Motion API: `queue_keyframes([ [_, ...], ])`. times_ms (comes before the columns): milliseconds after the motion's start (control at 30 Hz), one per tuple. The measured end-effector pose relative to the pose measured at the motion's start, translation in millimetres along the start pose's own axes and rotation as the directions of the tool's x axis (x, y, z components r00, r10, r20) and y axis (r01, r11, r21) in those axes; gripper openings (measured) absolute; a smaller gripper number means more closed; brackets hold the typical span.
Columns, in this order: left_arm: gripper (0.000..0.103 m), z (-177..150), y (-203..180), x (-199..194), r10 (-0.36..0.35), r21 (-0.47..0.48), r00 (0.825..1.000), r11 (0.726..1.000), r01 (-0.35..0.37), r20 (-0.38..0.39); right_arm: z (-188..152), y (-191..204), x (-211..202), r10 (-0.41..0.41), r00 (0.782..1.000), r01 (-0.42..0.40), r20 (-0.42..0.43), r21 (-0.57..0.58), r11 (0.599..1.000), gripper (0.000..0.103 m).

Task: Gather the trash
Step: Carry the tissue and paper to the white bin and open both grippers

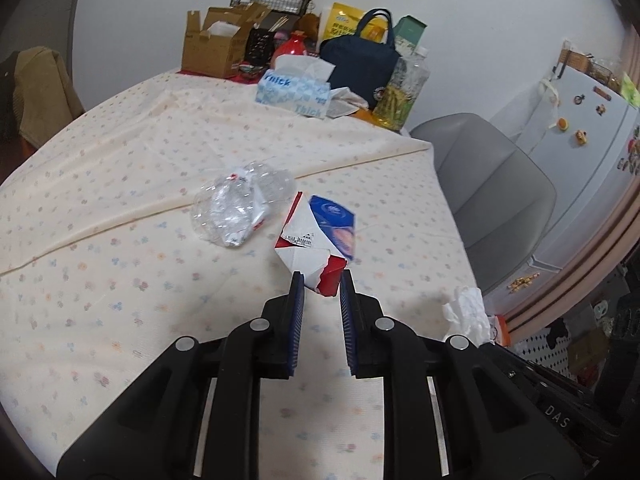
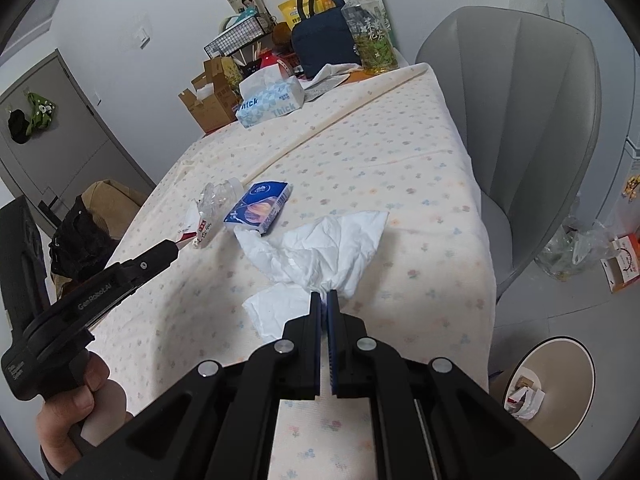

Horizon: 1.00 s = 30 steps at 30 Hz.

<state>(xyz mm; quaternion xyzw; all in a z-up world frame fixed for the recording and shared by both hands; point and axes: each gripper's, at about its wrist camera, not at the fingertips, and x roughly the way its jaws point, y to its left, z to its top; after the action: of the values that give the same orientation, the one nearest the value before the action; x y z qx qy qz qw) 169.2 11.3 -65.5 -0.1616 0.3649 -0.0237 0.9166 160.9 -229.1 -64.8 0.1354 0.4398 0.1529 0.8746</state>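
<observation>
A flattened red, white and blue carton (image 1: 316,232) lies tilted over the flowered tablecloth (image 1: 120,240). My left gripper (image 1: 322,280) is shut on its red near corner. A crushed clear plastic bottle (image 1: 240,208) rests just left of and beyond the carton. In the right wrist view my right gripper (image 2: 324,296) is shut on a crumpled white tissue (image 2: 320,248), which fans out above the cloth. The carton (image 2: 258,208) and the bottle (image 2: 216,196) lie beyond it. The left gripper (image 2: 178,246) reaches in from the left. The tissue (image 1: 468,312) also shows at the right of the left wrist view.
A tissue box (image 2: 272,100), a navy bag (image 2: 324,40), a bottle of tea (image 2: 370,32) and a cardboard box (image 2: 208,100) crowd the table's far end. A grey chair (image 2: 520,100) stands at the right edge. A round bin (image 2: 560,420) holding scraps sits on the floor. A person's hand (image 2: 80,408) grips the left handle.
</observation>
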Motion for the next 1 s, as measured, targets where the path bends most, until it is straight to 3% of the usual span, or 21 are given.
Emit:
queue_keyframes([
  [467,0.018,-19.1,-79.8,5.4,-0.097,0.12,0.994,0.988,0.102,-0.04,-7.7,-53.3,-52.9,-0.069,0.995,0.063,0.071,0.075,0.995,0.004],
  [1000,0.018,-64.6,-202.7,37.8,-0.205,0.277,0.962,0.928,0.249,-0.179,-40.2,-187.0,-110.2,-0.238,0.965,0.199,0.106,0.289,0.936,0.004],
])
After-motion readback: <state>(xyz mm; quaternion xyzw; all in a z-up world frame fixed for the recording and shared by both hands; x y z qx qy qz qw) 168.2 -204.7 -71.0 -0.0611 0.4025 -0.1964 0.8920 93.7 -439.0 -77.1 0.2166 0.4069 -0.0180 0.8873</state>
